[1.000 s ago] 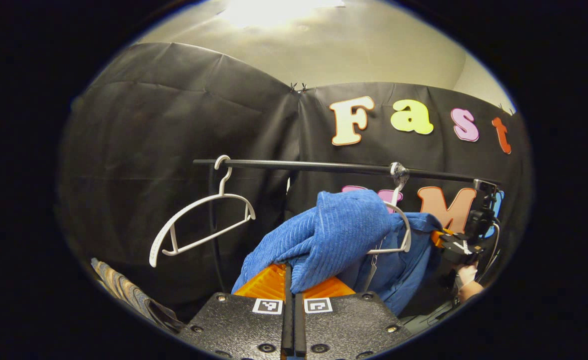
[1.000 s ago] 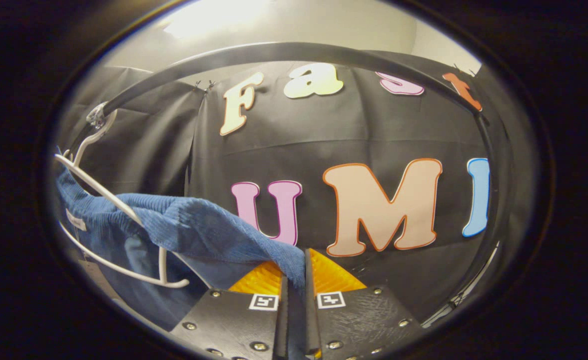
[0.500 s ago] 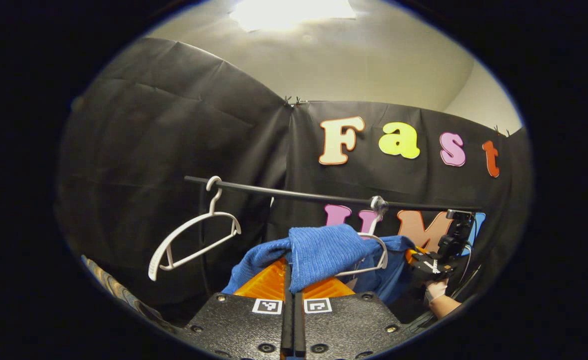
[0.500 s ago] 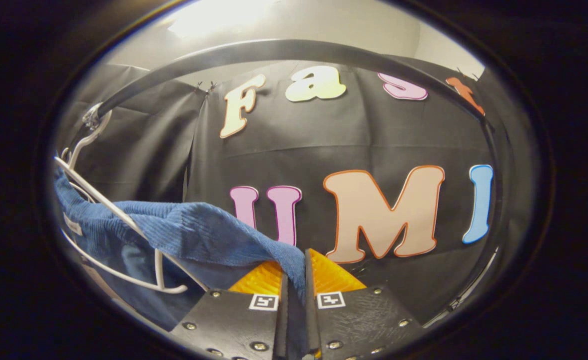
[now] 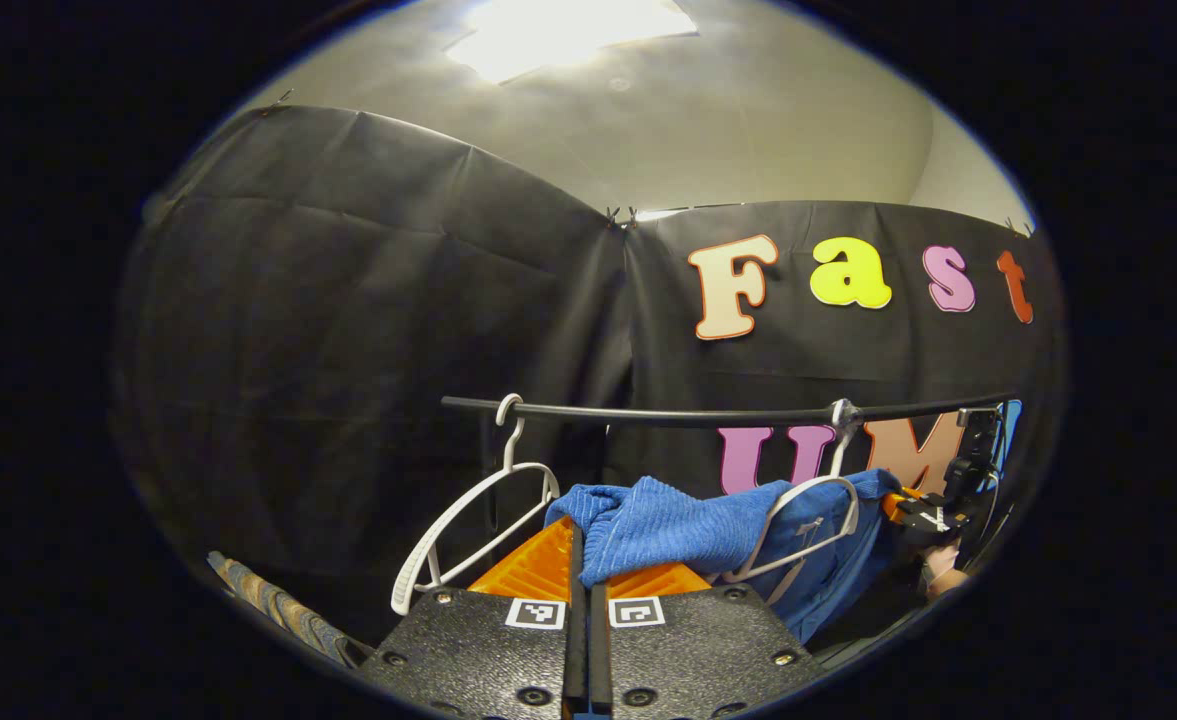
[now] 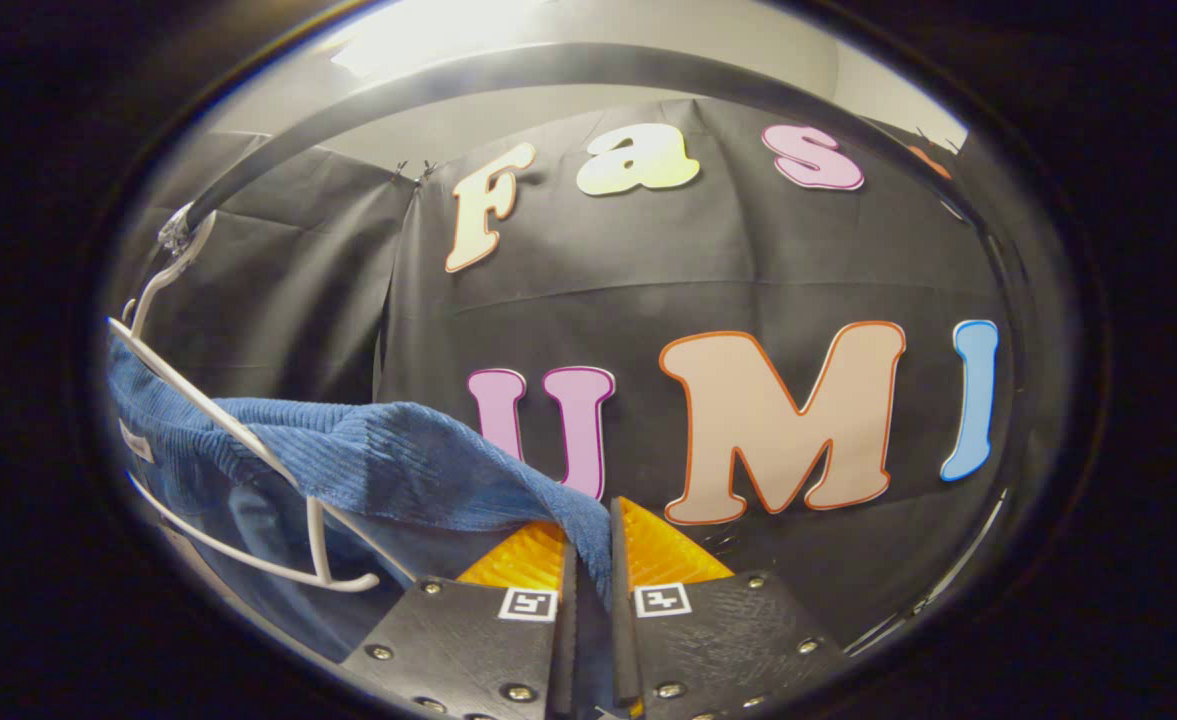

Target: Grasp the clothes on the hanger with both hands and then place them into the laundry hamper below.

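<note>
A blue ribbed garment (image 5: 678,530) is pulled partly off a white hanger (image 5: 798,520) that hangs from the black rail (image 5: 708,415). My left gripper (image 5: 581,565) is shut on one end of the blue garment. In the right gripper view, the same garment (image 6: 398,465) drapes over the white hanger (image 6: 248,450) at the left, and my right gripper (image 6: 588,560) is shut on its other end. From the left gripper view, the right gripper (image 5: 923,515) shows far off at the right with a hand (image 5: 940,575) under it.
An empty white hanger (image 5: 478,525) hangs on the rail to the left of the garment. A striped woven edge (image 5: 273,605) shows at lower left. The rail (image 6: 568,85) arcs close overhead in the right gripper view.
In the left gripper view the rail and both hangers have shifted right and lower, and the garment lies flatter over my fingers. In the right gripper view little has changed.
</note>
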### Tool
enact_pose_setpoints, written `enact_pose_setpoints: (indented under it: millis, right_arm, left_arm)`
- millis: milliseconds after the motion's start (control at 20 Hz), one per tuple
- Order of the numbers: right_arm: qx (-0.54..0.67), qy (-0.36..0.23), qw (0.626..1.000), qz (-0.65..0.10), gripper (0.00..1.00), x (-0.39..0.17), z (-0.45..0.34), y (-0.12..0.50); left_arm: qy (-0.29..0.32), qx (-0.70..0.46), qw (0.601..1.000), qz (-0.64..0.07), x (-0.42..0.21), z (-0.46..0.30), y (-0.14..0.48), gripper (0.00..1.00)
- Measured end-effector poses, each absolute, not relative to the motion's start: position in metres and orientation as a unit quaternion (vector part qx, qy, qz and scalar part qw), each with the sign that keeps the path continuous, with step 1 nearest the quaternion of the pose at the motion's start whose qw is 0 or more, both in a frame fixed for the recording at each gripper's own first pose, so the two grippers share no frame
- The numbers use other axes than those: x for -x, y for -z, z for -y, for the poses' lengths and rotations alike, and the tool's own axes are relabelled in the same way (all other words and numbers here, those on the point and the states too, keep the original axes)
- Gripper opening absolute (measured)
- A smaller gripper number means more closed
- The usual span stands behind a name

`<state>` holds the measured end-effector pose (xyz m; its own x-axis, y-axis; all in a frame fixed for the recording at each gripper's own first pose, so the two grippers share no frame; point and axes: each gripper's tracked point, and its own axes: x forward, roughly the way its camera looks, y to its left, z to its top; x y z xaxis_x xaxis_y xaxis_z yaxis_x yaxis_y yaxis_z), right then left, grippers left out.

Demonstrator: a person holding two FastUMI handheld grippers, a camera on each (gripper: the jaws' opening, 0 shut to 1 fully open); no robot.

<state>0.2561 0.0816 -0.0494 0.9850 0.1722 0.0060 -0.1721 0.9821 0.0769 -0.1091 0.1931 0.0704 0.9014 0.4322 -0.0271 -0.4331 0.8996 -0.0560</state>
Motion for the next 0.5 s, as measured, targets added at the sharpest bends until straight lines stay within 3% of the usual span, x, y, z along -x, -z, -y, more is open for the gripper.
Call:
enact_pose_setpoints:
  millis: [500]
  right_arm:
    - [-0.015, -0.095, 0.995, -0.042, 0.14, -0.266, -0.092, 0.086]
  left_arm:
    - [-0.230, 0.075, 0.969, -0.049, 0.083, -0.216, -0.006, 0.00]
